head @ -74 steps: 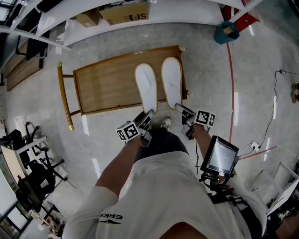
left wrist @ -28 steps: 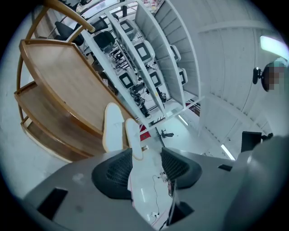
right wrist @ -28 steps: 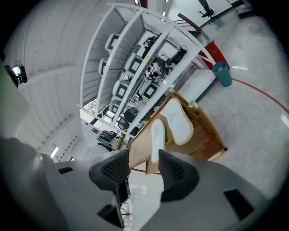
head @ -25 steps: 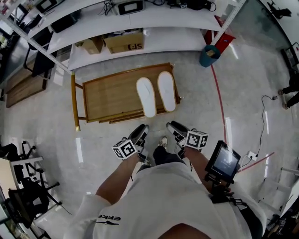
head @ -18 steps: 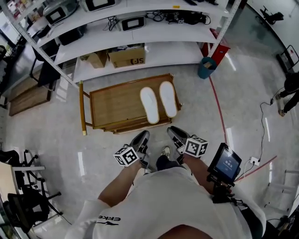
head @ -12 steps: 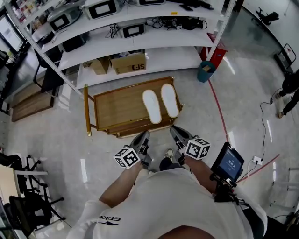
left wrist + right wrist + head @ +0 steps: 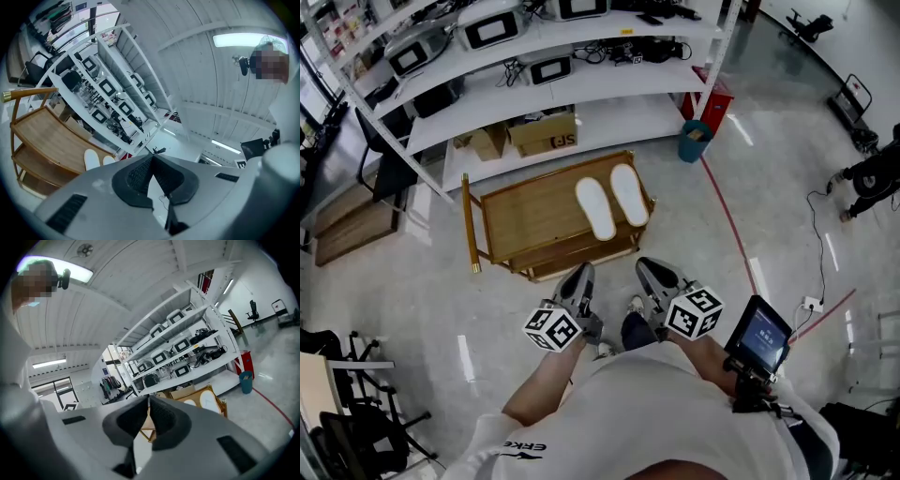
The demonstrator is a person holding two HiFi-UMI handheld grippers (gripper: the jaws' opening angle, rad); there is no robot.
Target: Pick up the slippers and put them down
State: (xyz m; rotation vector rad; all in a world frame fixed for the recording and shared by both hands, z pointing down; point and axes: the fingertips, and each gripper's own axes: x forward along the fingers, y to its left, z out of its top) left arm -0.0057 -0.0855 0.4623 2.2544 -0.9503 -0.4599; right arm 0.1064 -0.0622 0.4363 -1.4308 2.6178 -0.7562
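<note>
Two white slippers [image 7: 594, 208] [image 7: 628, 194] lie side by side, soles up, on the right end of a low wooden table [image 7: 525, 220]. The left gripper view shows them small [image 7: 91, 159], and they show past the jaws in the right gripper view [image 7: 207, 401]. My left gripper [image 7: 584, 272] [image 7: 151, 157] hangs over the floor in front of the table, well short of the slippers, shut and empty. My right gripper [image 7: 645, 267] [image 7: 149, 399] is held beside it. Its jaws have just been closing with nothing between them, and the pads now meet.
White shelving [image 7: 581, 66] with monitors and cables stands behind the table, with cardboard boxes [image 7: 542, 134] on its lowest level. A teal bin [image 7: 694, 141] and a red floor line [image 7: 727, 216] lie to the right. A tablet [image 7: 757, 335] hangs at the person's right side.
Both grippers have risen and drawn back from the table, and their jaws have gone from open to shut on nothing. The slippers stay on the table, now farther away.
</note>
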